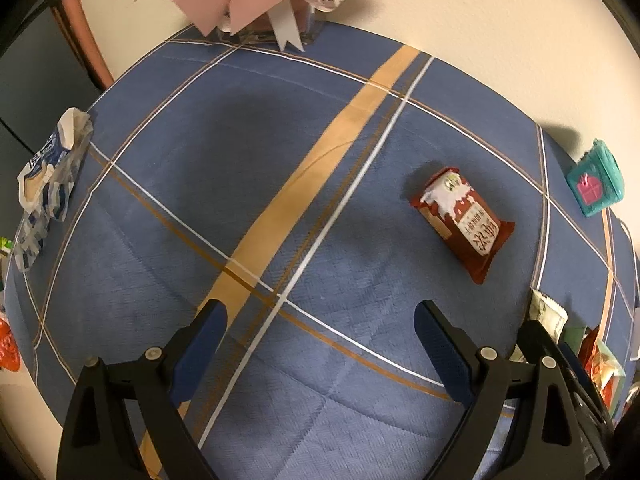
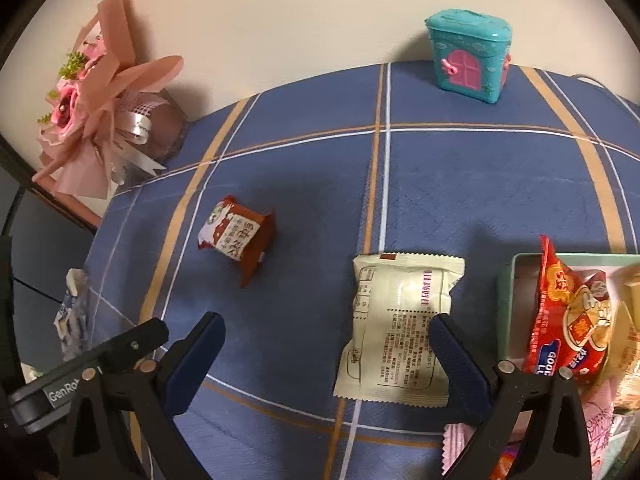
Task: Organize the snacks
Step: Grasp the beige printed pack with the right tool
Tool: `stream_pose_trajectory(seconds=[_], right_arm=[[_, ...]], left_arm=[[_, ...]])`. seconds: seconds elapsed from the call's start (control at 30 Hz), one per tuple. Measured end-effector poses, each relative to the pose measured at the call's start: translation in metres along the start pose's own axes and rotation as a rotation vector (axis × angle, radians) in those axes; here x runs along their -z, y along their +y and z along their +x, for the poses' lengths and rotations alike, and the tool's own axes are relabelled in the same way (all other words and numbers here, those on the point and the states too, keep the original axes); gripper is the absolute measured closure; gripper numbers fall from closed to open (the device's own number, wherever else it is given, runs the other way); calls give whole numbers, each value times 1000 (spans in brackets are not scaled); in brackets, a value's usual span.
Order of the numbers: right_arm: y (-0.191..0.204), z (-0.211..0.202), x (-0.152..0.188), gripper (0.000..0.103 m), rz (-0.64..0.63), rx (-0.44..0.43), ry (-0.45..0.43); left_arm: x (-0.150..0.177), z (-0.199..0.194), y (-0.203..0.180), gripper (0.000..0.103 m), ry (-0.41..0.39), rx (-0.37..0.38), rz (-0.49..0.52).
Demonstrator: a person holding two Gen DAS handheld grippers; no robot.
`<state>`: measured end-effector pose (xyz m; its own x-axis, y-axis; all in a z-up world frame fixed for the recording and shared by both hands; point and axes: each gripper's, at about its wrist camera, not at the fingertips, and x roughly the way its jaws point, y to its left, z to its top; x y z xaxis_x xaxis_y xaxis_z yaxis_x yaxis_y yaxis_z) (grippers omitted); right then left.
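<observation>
We are holding the left tongs [image 1: 320, 344] spread wide and empty above the blue checked bench [image 1: 280, 160], with a brown snack packet [image 1: 464, 220] lying ahead to their right, apart from them. We are keeping the right tongs [image 2: 326, 354] open too; a cream snack packet [image 2: 396, 328] is lying flat by their right finger, ungripped. A green tray [image 2: 508, 304] beside it is holding a red snack bag [image 2: 560, 320].
</observation>
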<state>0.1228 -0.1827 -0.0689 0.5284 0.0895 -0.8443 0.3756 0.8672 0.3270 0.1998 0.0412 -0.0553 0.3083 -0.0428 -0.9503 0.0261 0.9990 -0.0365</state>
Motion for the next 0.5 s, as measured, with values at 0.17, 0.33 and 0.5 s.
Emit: stream_pose_trajectory(seconds=[0.17,0.33,0.5], right_arm=[[-2,2,2,1,-25,128,-7],[2,3,3,3,-53,165,-3],[2,10,4,15,-38,143,23]], left_arm=[[-3,4,2,8,3,3,0],[-4,7,-1,8,6,9,18],[-3,13,-5,8,13,5,21]])
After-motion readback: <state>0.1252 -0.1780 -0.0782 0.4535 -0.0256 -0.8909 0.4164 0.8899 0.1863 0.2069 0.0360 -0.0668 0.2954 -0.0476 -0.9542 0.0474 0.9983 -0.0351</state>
